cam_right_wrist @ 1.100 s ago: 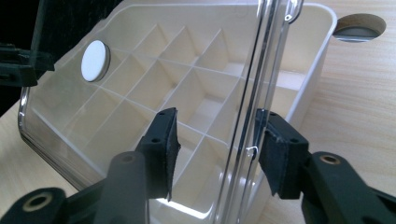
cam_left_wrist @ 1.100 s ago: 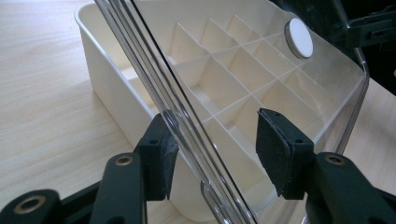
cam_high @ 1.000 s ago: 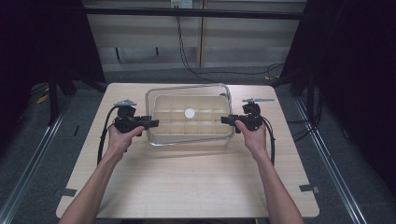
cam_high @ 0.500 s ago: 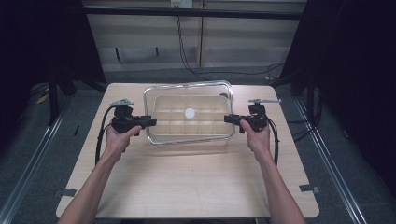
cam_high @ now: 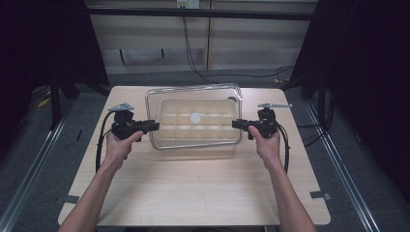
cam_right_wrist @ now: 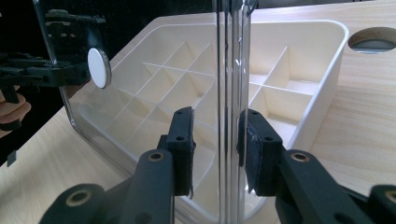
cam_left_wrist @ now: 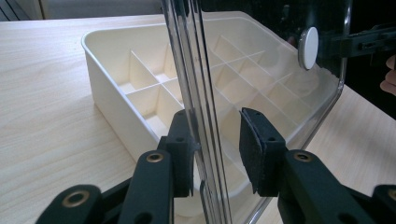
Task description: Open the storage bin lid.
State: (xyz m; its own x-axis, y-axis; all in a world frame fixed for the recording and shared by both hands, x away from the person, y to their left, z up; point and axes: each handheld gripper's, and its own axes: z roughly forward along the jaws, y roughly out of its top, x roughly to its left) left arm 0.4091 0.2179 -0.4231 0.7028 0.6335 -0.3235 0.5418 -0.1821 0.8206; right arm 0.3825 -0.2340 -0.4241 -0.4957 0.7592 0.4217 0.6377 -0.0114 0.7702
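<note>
No legible text, label, brand, number or sign on anything here.

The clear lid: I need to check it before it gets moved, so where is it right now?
In the high view the clear lid hangs over the cream divided tray at the table's far middle, its left edge in the left hand-held gripper, its right edge in the right hand-held gripper.

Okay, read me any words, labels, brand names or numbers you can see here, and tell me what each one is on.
None can be read.
Clear lid: no print; its round white knob is blank.
Cream divided tray: plain, no label.
Left gripper and right gripper: black jaws, no markings.
Table: bare wood, no writing.
Wall fixture at the top of the high view: too small to tell.
</note>
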